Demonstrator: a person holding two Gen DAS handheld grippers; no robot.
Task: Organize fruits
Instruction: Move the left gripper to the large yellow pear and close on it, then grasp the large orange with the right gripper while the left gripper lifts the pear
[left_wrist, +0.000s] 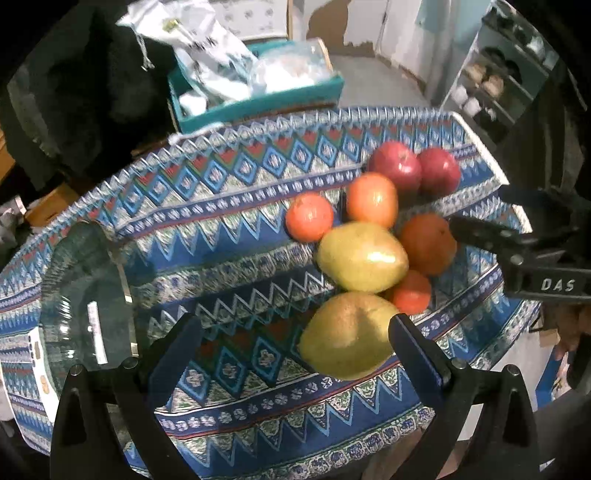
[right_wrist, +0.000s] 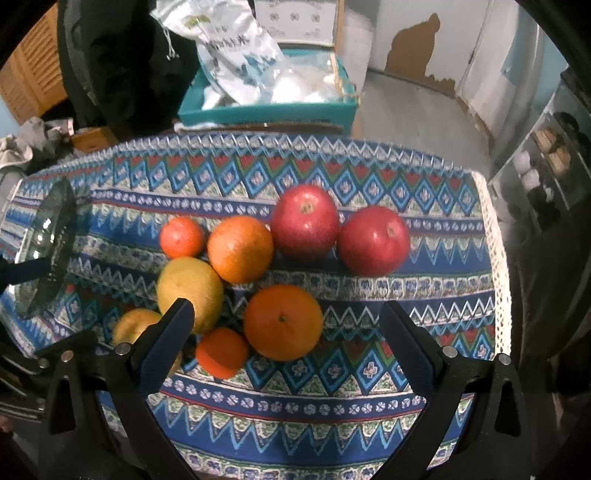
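Nothing picked yet, this reads as the approach step. All the fruit sits loose in one cluster on the bench, on the patterned cloth (right_wrist: 332, 406), toward its right half: two red apples at the back, touching (left one (right_wrist: 305, 220), right one (right_wrist: 373, 240)), a big orange (right_wrist: 240, 248) and a small orange (right_wrist: 181, 236) just left of them, a second big orange (right_wrist: 283, 322) nearer, another small orange (right_wrist: 221, 352) against it, and two pears (far pear (left_wrist: 362, 256), near pear (left_wrist: 345, 334)). Left hand-held gripper (left_wrist: 295, 328) is spread wide and empty; its right finger (left_wrist: 413, 350) is beside the near pear, can't tell if it touches. The pear sits off-centre, toward that finger, not yet between the pads. Right hand-held gripper (right_wrist: 286, 325) is also spread and empty, lined up roughly over the nearer big orange. The only container in view is a clear glass dish (left_wrist: 88, 295) on the left end of the cloth, well apart from the fruit, so probably the destination. Next move, my read: shift the left gripper right to centre the pear, go lower, then close gently. Pear is round and will roll; the neighbouring small orange is close, so keep the fingers clear of it.
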